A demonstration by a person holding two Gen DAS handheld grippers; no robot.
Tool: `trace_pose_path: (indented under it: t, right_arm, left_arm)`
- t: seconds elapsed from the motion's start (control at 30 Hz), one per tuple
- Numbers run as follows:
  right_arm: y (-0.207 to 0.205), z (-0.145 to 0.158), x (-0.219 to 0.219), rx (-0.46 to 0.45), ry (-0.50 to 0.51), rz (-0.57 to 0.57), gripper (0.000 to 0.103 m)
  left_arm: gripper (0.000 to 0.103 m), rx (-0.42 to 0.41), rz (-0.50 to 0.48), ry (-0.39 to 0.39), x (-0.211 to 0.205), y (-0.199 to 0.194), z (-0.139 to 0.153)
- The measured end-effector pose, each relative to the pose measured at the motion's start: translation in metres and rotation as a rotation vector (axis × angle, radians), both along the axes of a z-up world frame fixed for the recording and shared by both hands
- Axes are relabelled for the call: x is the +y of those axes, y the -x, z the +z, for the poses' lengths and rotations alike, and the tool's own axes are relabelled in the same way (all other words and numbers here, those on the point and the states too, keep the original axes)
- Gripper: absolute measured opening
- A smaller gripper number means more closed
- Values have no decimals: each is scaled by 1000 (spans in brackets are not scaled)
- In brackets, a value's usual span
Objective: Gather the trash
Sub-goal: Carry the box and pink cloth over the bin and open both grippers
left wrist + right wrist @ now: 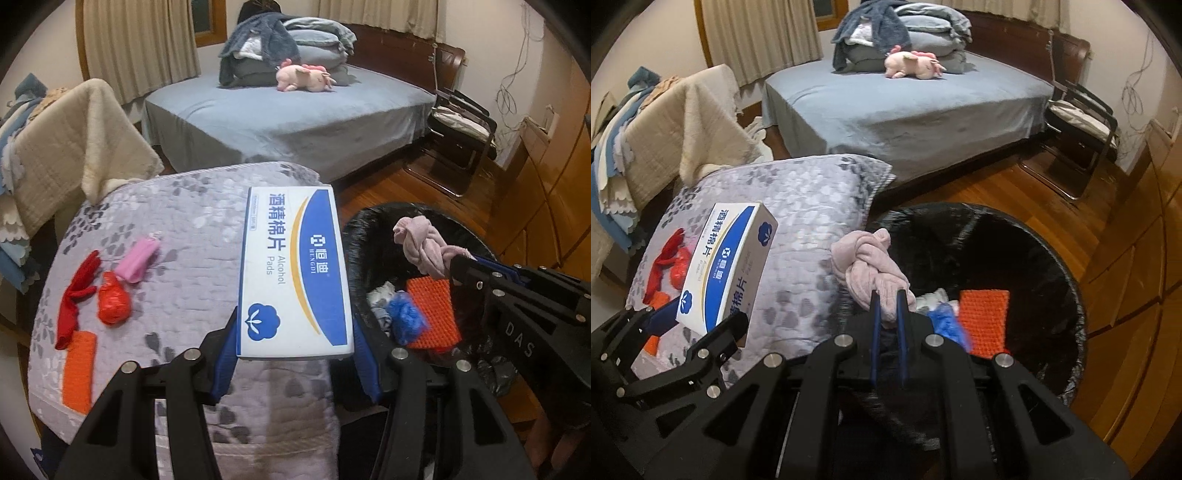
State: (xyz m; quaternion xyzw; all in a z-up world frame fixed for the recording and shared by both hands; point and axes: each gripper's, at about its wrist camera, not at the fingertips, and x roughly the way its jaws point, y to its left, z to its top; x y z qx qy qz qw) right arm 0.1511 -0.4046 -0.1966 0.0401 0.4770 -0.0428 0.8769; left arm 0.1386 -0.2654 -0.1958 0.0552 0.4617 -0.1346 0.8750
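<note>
My left gripper (295, 328) is shut on a white and blue alcohol pads box (293, 269), held above a grey floral cushion (184, 236). The box also shows in the right wrist view (727, 266). My right gripper (888, 295) is shut on a knotted pink cloth (870, 269), held over the rim of a black-lined trash bin (1052, 258). In the bin lie an orange textured pad (984, 317), a blue crumpled piece (945, 321) and a whitish scrap. On the cushion lie a red cloth (75, 291), a red crumpled bag (113, 304), a pink pouch (138, 258) and an orange pad (78, 369).
A bed (295, 118) with a grey sheet, folded bedding and a pink plush toy (306, 77) stands behind. A chair draped with blankets (74, 147) is at the left. A metal-framed chair (461, 129) and wooden cabinets (1145, 240) are at the right, on a wooden floor.
</note>
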Motion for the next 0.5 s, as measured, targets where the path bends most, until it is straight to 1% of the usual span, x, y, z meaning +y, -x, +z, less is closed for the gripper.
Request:
trace_pose_path:
  t: [0.2,0.5]
  right_arm:
    - [1,-15,-36,16,-24,-62,8]
    - [-1,-38,-77,34,-41,-142,8]
  left_arm:
    - [54,12,-33,-9,-34,-1,-11]
    - [54,36,-72,-3,-78,-15,-25]
